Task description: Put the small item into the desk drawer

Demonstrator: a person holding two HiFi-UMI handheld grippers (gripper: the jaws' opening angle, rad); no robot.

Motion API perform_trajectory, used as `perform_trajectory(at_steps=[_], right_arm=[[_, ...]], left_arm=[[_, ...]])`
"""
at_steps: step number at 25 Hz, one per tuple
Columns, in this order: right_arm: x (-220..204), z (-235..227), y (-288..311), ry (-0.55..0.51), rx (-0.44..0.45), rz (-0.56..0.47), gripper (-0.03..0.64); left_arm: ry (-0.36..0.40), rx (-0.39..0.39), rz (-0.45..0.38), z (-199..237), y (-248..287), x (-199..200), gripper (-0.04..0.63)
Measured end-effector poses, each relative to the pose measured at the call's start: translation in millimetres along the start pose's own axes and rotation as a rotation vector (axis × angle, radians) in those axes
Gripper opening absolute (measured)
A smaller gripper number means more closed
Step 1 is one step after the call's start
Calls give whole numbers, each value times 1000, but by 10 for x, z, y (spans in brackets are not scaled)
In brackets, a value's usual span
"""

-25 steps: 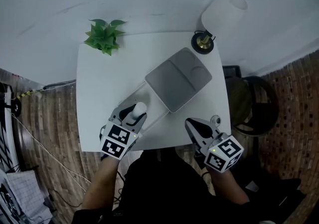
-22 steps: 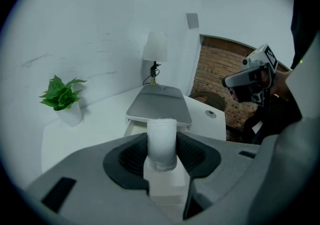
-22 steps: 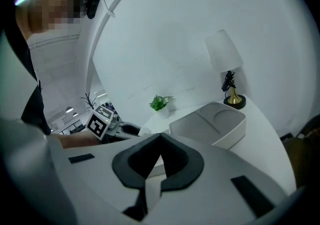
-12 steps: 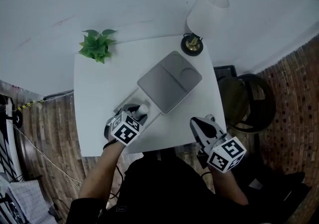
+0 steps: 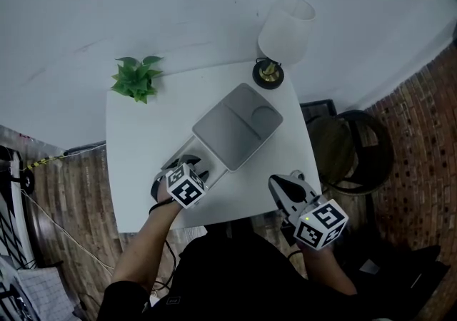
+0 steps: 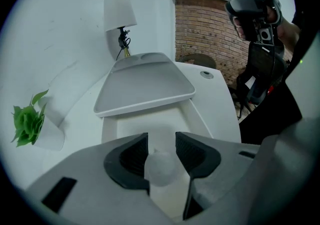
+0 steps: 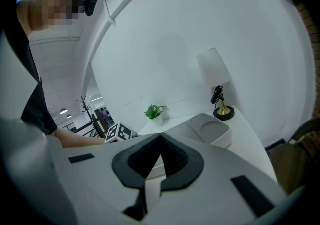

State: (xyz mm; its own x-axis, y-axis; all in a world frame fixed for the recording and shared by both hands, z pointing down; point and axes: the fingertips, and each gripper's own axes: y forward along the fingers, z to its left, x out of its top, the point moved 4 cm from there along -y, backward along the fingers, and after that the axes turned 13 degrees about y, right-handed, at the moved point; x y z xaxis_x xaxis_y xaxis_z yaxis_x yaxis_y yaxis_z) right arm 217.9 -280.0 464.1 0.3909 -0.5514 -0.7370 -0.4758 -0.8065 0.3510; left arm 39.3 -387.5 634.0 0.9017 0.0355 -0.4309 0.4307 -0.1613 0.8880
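Note:
A small white rounded item [image 6: 161, 167] sits pinched between the dark pads of my left gripper [image 6: 161, 141], which is shut on it. That gripper [image 5: 196, 169] hovers over the open white desk drawer [image 6: 191, 115], just in front of the grey tray [image 6: 145, 81]. In the head view the marker cube hides the item, and the drawer [image 5: 215, 172] shows only as a strip beside the tray [image 5: 238, 125]. My right gripper [image 5: 281, 185] is at the desk's near right edge, shut with its jaws touching [image 7: 160, 141] and holding nothing.
A white-shaded lamp [image 5: 285, 23] stands at the desk's far right corner and a potted green plant [image 5: 136, 77] at the far left. A small round fitting [image 5: 296, 175] lies near the right gripper. A dark round stool [image 5: 350, 148] stands right of the desk on the brick-patterned floor.
My left gripper has moved forward with the item, ending over the drawer close to the tray; its cube now hides the item in the head view. The right gripper has barely moved.

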Motion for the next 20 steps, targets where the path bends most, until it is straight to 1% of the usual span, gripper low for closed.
perform_trajectory(at_steps=[5,9,12,16,20], right_arm=[[28,11,64,-2,17,6,3],[-25,-1,77,2,20,19,3],[-56,7,86,4,24,27,3],[-31,58,112,-8,45,24,3],[-16,121,141,-24,66,31,3]], left_arm=[[17,17,6,40,-13,12,176],[-8,48,-44,71,-126,17,176],[-28,77,-60,82,-242,-42,176],[-86,109,-86,110,-400,-144,178],[-156,101,-127,76,-529,-202,181]])
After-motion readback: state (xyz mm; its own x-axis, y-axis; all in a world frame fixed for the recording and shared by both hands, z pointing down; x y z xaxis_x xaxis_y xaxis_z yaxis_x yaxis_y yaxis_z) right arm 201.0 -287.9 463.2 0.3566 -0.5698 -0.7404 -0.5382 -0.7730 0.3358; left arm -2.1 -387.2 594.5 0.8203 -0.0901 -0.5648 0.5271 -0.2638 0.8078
